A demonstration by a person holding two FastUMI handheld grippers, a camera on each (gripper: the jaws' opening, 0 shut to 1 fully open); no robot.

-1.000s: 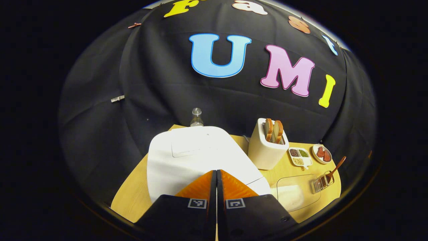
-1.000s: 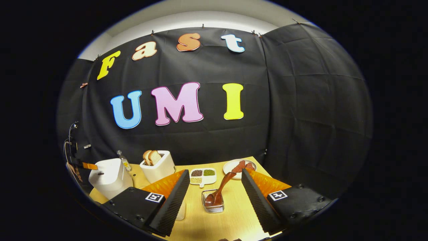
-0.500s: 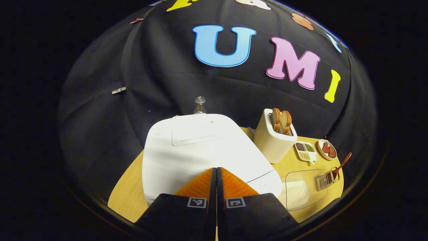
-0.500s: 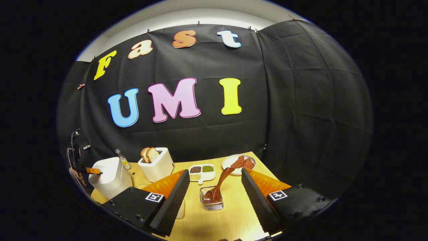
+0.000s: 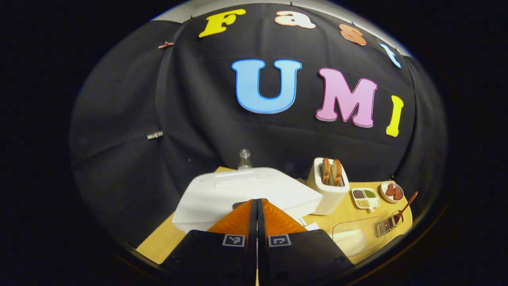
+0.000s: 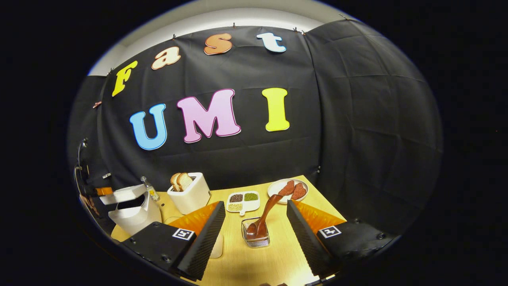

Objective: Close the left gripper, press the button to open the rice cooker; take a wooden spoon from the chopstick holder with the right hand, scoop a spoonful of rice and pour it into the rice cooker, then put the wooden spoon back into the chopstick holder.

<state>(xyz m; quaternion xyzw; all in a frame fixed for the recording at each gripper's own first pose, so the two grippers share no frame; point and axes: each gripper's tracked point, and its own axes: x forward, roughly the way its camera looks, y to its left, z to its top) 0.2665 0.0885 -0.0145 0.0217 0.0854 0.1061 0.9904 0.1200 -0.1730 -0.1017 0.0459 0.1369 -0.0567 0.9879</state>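
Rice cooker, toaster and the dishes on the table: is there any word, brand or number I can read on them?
None: no readable text on the rice cooker, toaster, divided dish or plate.
The square markers on the left gripper and right gripper carry a black-and-white pattern, not words.

Left gripper point(image 5: 256, 200) has its fingers pressed flat together, no gap at all between them, nothing pinched, pointing forward and a bit down. From the right gripper view it point(image 6: 104, 191) shows as a small bit far off on the left. Right gripper point(image 6: 256, 208) has its fingers spread wide apart, holding nothing, angled down over the desk.
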